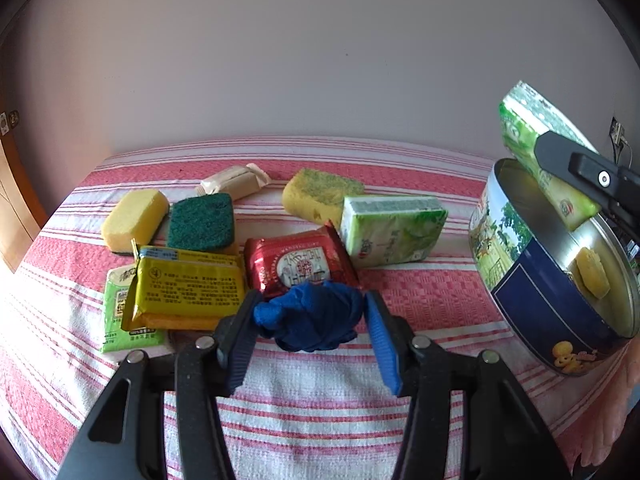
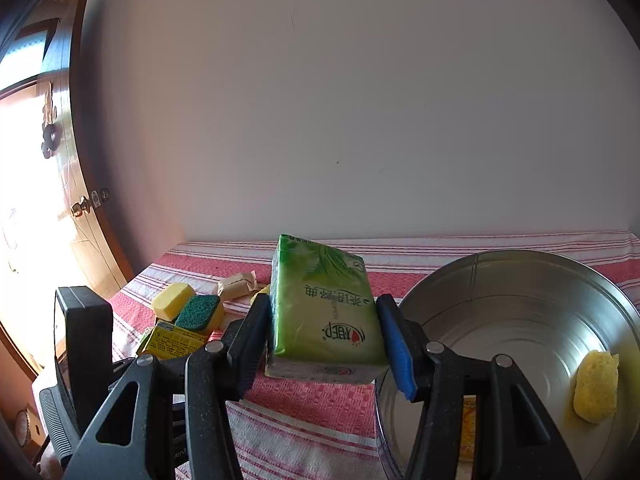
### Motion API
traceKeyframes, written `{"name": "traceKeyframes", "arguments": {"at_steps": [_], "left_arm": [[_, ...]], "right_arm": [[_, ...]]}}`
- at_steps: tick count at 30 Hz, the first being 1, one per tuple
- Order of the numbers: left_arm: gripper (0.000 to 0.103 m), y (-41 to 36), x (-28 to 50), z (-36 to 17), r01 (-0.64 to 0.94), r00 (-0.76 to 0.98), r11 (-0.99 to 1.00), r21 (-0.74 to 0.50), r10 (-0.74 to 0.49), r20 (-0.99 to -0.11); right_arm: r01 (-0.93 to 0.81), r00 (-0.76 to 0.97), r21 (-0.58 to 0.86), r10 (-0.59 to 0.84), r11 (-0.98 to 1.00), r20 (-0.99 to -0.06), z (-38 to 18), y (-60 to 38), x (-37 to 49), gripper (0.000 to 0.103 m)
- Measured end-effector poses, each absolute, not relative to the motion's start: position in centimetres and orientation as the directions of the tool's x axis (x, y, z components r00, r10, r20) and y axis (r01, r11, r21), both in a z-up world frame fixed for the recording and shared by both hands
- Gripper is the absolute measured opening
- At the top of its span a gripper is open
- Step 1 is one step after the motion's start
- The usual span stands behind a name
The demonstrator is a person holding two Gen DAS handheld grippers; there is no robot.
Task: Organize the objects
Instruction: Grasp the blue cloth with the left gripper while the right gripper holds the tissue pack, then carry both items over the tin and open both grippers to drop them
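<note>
Now the left tool point(image 1: 310, 320) has a crumpled blue cloth point(image 1: 310, 316) between its blue pads, both of them touching the cloth's sides, with the jaws partly closed around it. The cloth sits on the striped table point(image 1: 320, 400). Just beyond the tool lies a red packet point(image 1: 296, 260), and beside that, to the tool's left, a yellow packet point(image 1: 188, 288) resting on a green tissue pack point(image 1: 116, 320). Farther out are a green-topped sponge point(image 1: 200, 222), a yellow sponge point(image 1: 134, 218), a beige wrapped sweet point(image 1: 236, 180), another sponge point(image 1: 320, 194) and a second green tissue pack point(image 1: 392, 228).

The right tool point(image 2: 324, 336) grips a third green tissue pack point(image 2: 324, 312) by its two long sides, jaws about half closed on it, and holds it clear of the table. Just to this tool's right, partly under it, stands a round tin point(image 2: 520, 280) with its lid off; a small yellow piece point(image 2: 596, 384) lies inside against the right wall. In the left wrist view the pack hangs above the tin's rim. Far to the left of the right tool is a wooden door point(image 2: 60, 160).
</note>
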State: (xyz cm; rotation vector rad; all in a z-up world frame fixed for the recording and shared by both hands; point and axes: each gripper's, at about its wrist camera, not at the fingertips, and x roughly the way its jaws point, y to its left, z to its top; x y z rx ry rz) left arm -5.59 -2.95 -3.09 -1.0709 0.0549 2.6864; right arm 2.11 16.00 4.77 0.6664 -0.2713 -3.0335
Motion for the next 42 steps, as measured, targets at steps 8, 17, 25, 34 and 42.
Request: {"name": "traceKeyframes", "arguments": {"at_steps": [8, 17, 25, 34, 42], "left_arm": [[0.052, -2.9, -3.8, 0.6, -0.235, -0.766, -0.97, -0.056, 0.22, -0.603], [0.052, 2.0, -3.8, 2.6, -0.309, -0.77, -0.948, -0.076, 0.296, -0.565], [0.052, 7.8, -4.1, 2.9, -0.392, -0.744, -0.916, -0.077, 0.366, -0.558], [0.052, 13.7, -4.7, 2.1, -0.448, -0.706, -0.893, -0.049, 0.387, -0.593], [0.052, 17.5, -3.9, 1.8, -0.453, -0.711, -0.891, 0.026, 0.344, -0.614]], "right_arm": [[-0.031, -0.931, 0.152, -0.027, -0.988, -0.364, 5.4, 17.8, 3.8, 0.056], [-0.108, -0.936, 0.177, 0.04, -0.978, -0.35, 5.4, 22.8, 5.3, 0.056], [-0.18, -0.928, 0.169, 0.11, -0.969, -0.356, 4.7, 26.9, 6.5, 0.056], [-0.292, -0.899, 0.115, 0.232, -0.949, -0.372, 4.1, 31.6, 7.9, 0.056], [-0.352, -0.876, 0.135, 0.275, -0.926, -0.396, 4.3, 33.8, 8.1, 0.056]]}}
